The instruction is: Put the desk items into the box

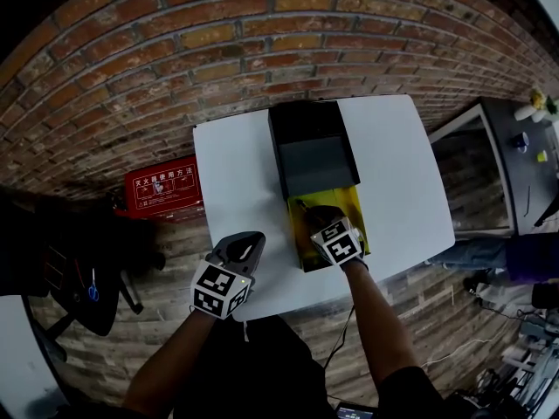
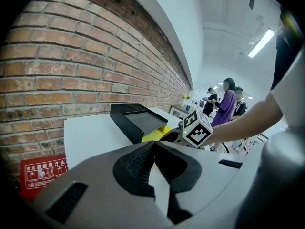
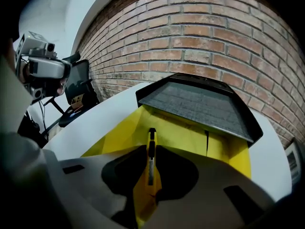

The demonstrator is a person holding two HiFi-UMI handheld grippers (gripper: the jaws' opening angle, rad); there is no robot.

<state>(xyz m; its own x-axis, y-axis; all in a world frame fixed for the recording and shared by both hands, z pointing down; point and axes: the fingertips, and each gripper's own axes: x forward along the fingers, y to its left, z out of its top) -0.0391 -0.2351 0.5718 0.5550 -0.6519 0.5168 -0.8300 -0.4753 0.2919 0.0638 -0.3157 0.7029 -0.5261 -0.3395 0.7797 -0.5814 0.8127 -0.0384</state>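
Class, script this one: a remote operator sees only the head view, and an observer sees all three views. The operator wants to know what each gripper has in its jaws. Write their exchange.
Operator: My view shows the right gripper over the yellow box. Is it holding anything?
Observer: Yes. The right gripper view shows its jaws shut on a slim yellow and black tool, which points into the box.
Operator: And the left gripper, near the table's edge?
Observer: The left gripper view shows its jaws together with nothing between them.
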